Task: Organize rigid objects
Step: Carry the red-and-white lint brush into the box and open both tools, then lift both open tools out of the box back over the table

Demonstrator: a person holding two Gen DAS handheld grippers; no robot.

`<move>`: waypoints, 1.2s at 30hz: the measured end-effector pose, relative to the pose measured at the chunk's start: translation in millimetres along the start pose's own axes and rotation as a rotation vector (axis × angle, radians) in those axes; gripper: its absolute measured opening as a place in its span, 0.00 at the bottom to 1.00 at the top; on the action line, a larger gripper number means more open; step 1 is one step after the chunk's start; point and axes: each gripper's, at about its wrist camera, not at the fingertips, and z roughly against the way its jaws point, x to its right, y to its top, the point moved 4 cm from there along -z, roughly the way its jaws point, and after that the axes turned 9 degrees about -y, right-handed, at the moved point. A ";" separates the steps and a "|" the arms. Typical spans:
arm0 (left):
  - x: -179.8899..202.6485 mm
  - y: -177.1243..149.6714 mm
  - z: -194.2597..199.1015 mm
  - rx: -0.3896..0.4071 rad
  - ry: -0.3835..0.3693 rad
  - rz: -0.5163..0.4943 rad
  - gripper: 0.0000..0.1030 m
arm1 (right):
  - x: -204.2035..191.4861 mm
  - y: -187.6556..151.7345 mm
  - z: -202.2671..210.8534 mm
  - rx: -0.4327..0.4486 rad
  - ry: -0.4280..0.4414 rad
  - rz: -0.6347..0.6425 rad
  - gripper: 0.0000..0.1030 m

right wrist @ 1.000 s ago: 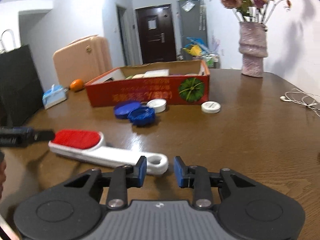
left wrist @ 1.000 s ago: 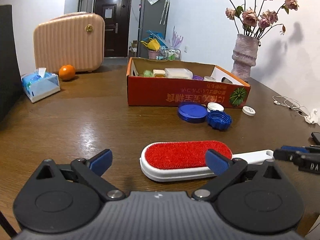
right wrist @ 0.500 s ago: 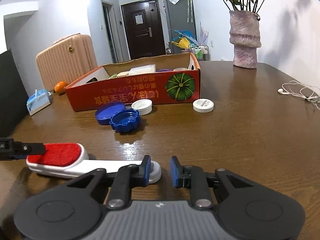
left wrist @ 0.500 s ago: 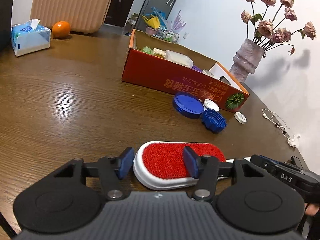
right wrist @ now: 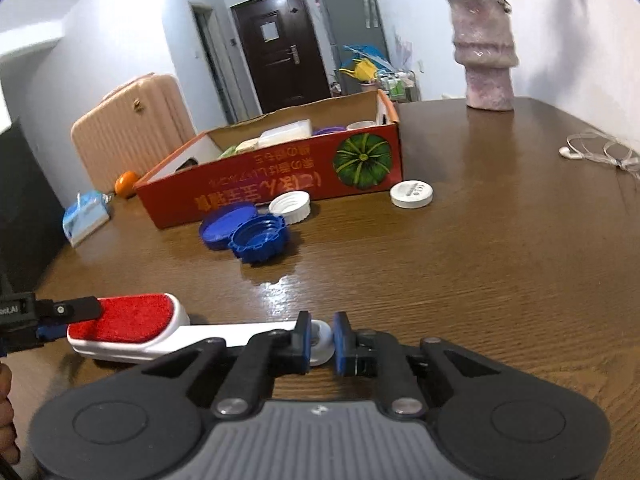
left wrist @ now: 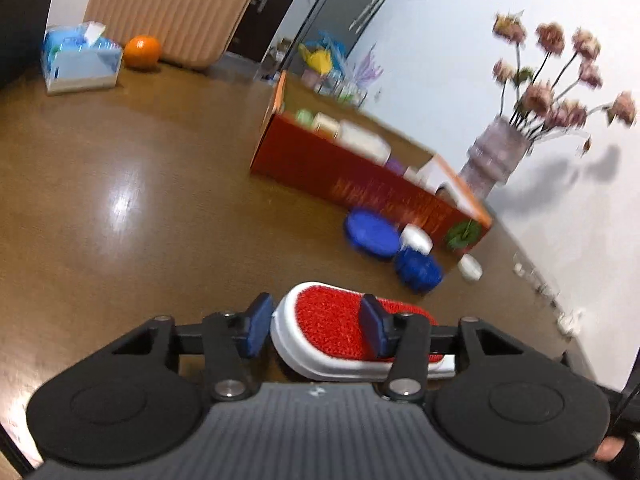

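A white lint brush with a red pad lies on the brown table. My left gripper straddles the brush head near its end. Its jaws are closing, with the pads against the head's sides. In the right wrist view the brush runs from the left gripper to my right gripper, which is shut on the ring end of the handle. Behind stands an orange cardboard box holding several items. A flat blue lid, a ridged blue cap and two white caps lie before it.
A pink vase of dried flowers stands at the back right. White earphones lie by the right edge. A tissue box, an orange and a beige suitcase are at the far left.
The left jaws have come in from wide open onto the brush head, and that view has rolled. The right jaws have shut on the handle's ring end.
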 end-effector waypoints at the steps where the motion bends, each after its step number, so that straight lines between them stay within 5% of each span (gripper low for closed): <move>1: 4.4 10.3 0.8 0.022 -0.006 -0.006 0.45 | 2.3 5.9 1.9 0.006 0.018 -0.036 0.12; 9: 38.2 124.0 -47.4 0.122 -0.084 -0.129 0.46 | -0.2 127.9 -20.7 0.168 0.048 -0.094 0.12; 15: 20.6 174.9 -113.1 0.082 -0.057 -0.122 0.46 | 1.2 183.1 -92.8 0.109 0.074 -0.137 0.12; 20: -3.3 172.1 -142.6 0.008 -0.010 -0.119 0.46 | -7.3 179.1 -137.2 0.039 0.055 -0.085 0.12; 27: -13.4 159.2 -147.4 -0.048 0.032 -0.194 0.45 | -20.9 163.6 -147.1 0.011 0.071 0.026 0.09; 36: 23.3 155.1 -100.0 0.006 0.072 -0.291 0.46 | -21.8 175.5 -80.3 0.101 0.077 0.058 0.13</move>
